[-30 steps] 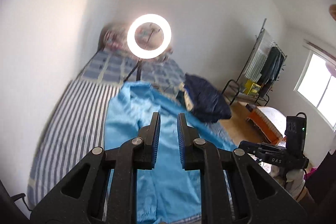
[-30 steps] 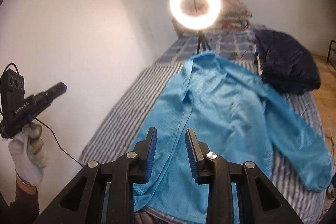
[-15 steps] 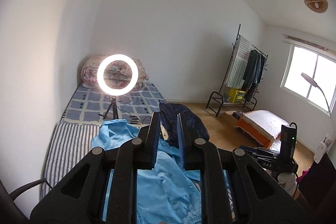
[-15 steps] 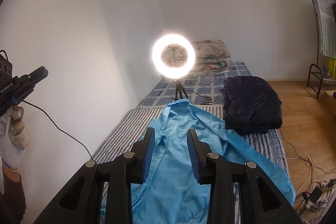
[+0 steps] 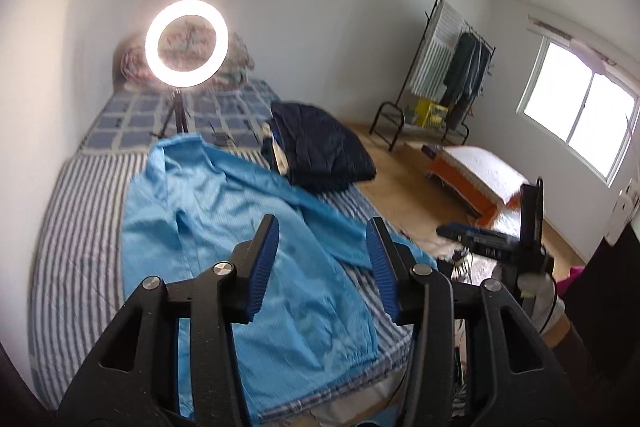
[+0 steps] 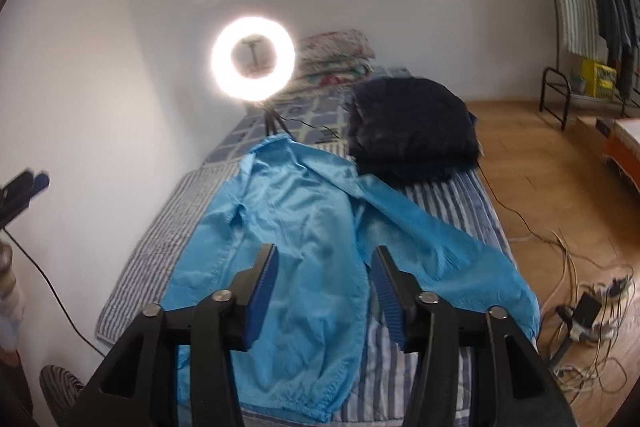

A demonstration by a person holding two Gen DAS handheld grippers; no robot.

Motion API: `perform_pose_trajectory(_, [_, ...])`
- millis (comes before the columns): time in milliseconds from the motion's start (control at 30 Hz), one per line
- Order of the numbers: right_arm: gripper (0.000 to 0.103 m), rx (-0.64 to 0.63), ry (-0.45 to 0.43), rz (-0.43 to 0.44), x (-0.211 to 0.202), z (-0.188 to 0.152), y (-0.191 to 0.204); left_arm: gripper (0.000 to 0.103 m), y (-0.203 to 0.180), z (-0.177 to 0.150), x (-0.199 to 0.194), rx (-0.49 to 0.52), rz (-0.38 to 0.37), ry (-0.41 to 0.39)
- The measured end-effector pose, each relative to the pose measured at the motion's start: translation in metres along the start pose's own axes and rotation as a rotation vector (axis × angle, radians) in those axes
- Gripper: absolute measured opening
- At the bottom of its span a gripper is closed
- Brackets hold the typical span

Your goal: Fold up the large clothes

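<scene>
A large light-blue jacket (image 5: 224, 219) lies spread face up on a striped bed (image 5: 76, 227), collar toward the far end, one sleeve stretched toward the bed's right edge. It also shows in the right wrist view (image 6: 296, 227). My left gripper (image 5: 322, 263) is open and empty, held above the jacket's lower half. My right gripper (image 6: 324, 287) is open and empty, above the jacket's hem area. Neither touches the cloth.
A lit ring light (image 5: 187, 43) on a tripod stands on the bed behind the collar. A folded dark navy garment (image 6: 412, 131) lies at the far right of the bed. Cables (image 6: 584, 307) lie on the wood floor. A clothes rack (image 5: 448, 67) stands by the wall.
Both grippers have opened from nearly shut to wide open. Both views have tilted back down toward the jacket after pointing up at the room.
</scene>
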State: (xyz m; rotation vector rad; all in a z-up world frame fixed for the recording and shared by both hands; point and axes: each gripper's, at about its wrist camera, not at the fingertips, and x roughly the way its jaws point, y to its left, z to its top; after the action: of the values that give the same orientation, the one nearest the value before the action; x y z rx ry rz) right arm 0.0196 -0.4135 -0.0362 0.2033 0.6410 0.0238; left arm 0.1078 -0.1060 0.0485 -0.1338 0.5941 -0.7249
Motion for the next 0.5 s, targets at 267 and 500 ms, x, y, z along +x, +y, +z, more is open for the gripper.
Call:
perform_pose_trajectory(267, [0.063, 0.209, 0.033, -0.113, 0.020, -0.021, -0.099, 0.048, -0.004, -0.058, 0.080, 0.015, -0.047, 0.170])
perform_pose_trajectory(500, [0.063, 0.415, 0.081, -0.214, 0.051, -0.045, -0.189, 0.048, 0.011, -0.088, 0.129, -0.045, -0.092, 0.278])
